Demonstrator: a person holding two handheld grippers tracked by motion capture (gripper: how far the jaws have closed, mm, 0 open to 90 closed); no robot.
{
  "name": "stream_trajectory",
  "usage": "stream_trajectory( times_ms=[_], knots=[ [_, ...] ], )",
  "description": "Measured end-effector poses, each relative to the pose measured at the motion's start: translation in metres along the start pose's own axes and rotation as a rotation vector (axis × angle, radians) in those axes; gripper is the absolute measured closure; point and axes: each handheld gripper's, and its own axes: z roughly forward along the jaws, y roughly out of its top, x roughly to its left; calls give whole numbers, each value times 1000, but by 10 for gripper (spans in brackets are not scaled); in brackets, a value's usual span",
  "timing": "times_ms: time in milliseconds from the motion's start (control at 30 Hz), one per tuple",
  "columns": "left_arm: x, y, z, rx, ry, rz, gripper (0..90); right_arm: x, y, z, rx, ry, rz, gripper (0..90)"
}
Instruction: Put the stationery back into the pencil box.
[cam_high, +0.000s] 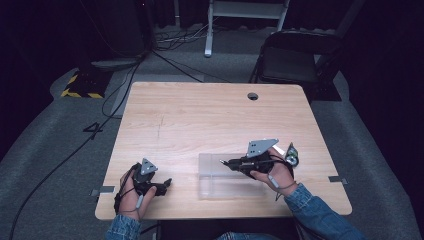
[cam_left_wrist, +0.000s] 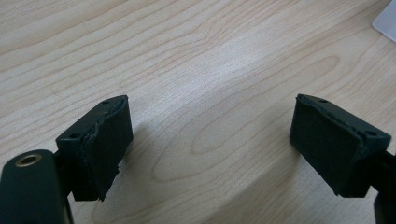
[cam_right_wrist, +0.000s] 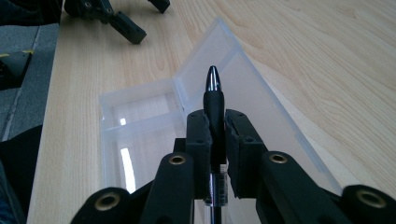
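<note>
While the left claw (cam_high: 167, 183) rests near the tabletop's (cam_high: 200, 115) front left corner with its jaws spread wide and nothing between them, the right claw (cam_right_wrist: 215, 128) is clenched on a black pen (cam_right_wrist: 214, 100) with a silver tip, holding it over a clear plastic box (cam_right_wrist: 140, 121) lying open near the front edge, right of the middle.

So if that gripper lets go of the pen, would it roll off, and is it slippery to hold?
The pen looks round and glossy, so it would probably roll on bare wood. It sits between the right gripper's padded fingers, which likely curbs slipping. Dropped into the clear plastic case below, its walls should stop it.
</note>
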Motion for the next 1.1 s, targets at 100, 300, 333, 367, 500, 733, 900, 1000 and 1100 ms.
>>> stream_trajectory(
  times_ms=[100, 300, 333, 367, 500, 733, 900, 1000, 1100],
  knots=[
    [0, 0, 0, 1, 1, 3, 137, -2, -3, 1, 11, -1, -6, 805],
    [0, 0, 0, 0, 0, 0, 137, -2, -10, 2, 36, -1, -30, 805],
    [0, 0, 0, 0, 0, 0, 137, -2, -11, 3, 42, 0, -34, 805],
    [0, 0, 0, 0, 0, 0, 137, -1, -12, 3, 44, -3, -37, 805],
    [0, 0, 0, 0, 0, 0, 137, -1, -13, 4, 58, -7, -53, 805],
    [0, 0, 0, 0, 0, 0, 137, 2, -14, 9, 75, 12, -67, 804],
    [0, 0, 0, 0, 0, 0, 137, 6, -15, 16, 104, 24, -84, 804],
    [0, 0, 0, 0, 1, 3, 137, 9, -16, 20, 114, 30, -96, 803],
    [0, 0, 0, 0, 0, 0, 137, 11, -16, 22, 125, 37, -110, 803]
  ],
)
